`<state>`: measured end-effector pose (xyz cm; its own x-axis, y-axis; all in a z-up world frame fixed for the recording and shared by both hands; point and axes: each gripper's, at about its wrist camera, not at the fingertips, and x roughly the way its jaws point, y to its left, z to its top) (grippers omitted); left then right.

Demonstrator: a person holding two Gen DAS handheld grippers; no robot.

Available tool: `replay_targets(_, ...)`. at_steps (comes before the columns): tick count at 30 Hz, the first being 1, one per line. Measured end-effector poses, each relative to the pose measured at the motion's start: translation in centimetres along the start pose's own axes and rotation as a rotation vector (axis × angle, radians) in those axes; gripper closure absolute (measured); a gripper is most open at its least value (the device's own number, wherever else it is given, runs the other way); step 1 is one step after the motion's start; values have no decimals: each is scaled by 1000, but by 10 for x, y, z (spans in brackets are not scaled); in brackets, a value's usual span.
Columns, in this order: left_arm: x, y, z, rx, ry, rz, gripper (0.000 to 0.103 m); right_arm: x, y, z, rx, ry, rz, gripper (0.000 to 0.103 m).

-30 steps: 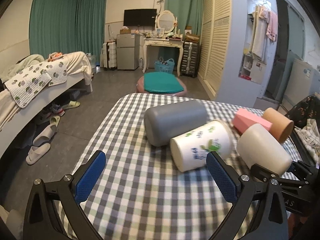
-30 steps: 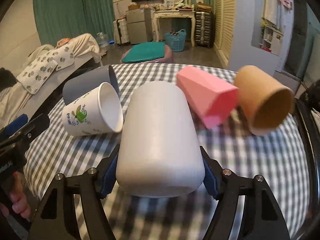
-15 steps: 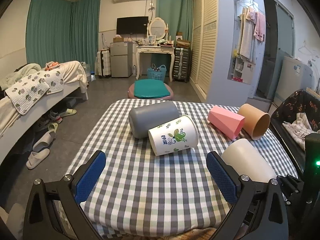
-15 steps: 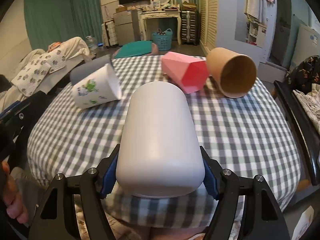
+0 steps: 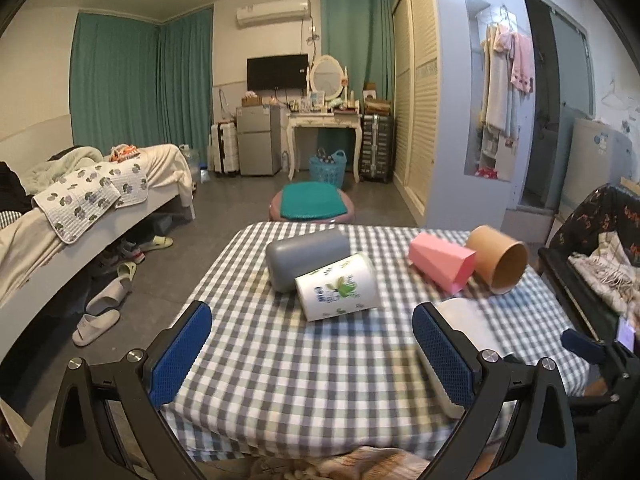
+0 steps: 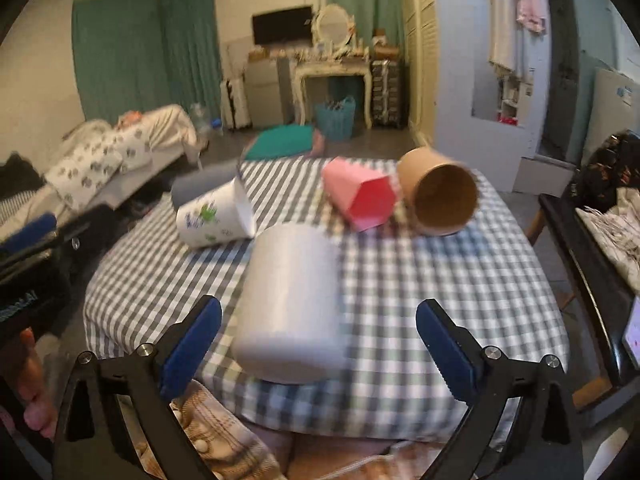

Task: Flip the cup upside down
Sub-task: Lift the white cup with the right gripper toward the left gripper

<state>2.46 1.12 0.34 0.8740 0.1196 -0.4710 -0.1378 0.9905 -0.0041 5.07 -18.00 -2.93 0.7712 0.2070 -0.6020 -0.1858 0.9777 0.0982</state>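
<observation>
A plain white cup (image 6: 290, 304) stands on the checked tablecloth (image 6: 440, 288) near the front edge, its closed end up as far as the blur lets me tell. My right gripper (image 6: 318, 346) is open, its blue pads either side of the cup and apart from it. In the left wrist view the white cup (image 5: 466, 320) shows partly behind the right finger. My left gripper (image 5: 308, 352) is open and empty over the front of the table.
Other cups lie on their sides further back: a white leaf-print cup (image 5: 340, 286), a grey one (image 5: 306, 256), a pink faceted one (image 5: 442, 262) and a brown paper one (image 5: 498, 258). A bed is at left, a dark chair (image 5: 600, 264) with clothes at right.
My right gripper has let go of the white cup, which now rests on the table, and its jaws have opened wide. Both grippers have drawn back from the table.
</observation>
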Motion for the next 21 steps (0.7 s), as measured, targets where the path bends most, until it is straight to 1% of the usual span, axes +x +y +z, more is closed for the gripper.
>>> replay_targets(1, -3, -6, -2, 4, -9, -3, 0, -6, -7, -1, 15, -15, -1, 5)
replay_targets(4, -7, -29, -13, 26, -18, -21, 0, -26, -36, -2, 73, -68, -45, 5)
replay_targets(6, -5, -46, -23, 34, 1, -48, 0, -39, -56, -6, 103, -101, -78, 5)
replay_targets(8, 1, -64, -35, 38, 36, -73, 0, -45, -70, -10, 123, -119, -93, 5)
replay_targets(13, 21, -104, -60, 66, 130, -141, 0, -50, -98, -19, 158, -126, -118, 5)
replay_targets(15, 27, -112, -64, 67, 147, -155, 0, -45, -105, -20, 170, -121, -115, 5)
replay_targets(19, 38, -118, -69, 59, 161, -142, 2, -34, -120, -25, 195, -110, -110, 5)
replay_targets(21, 44, -120, -72, 57, 171, -121, 2, -27, -124, -26, 199, -97, -106, 5)
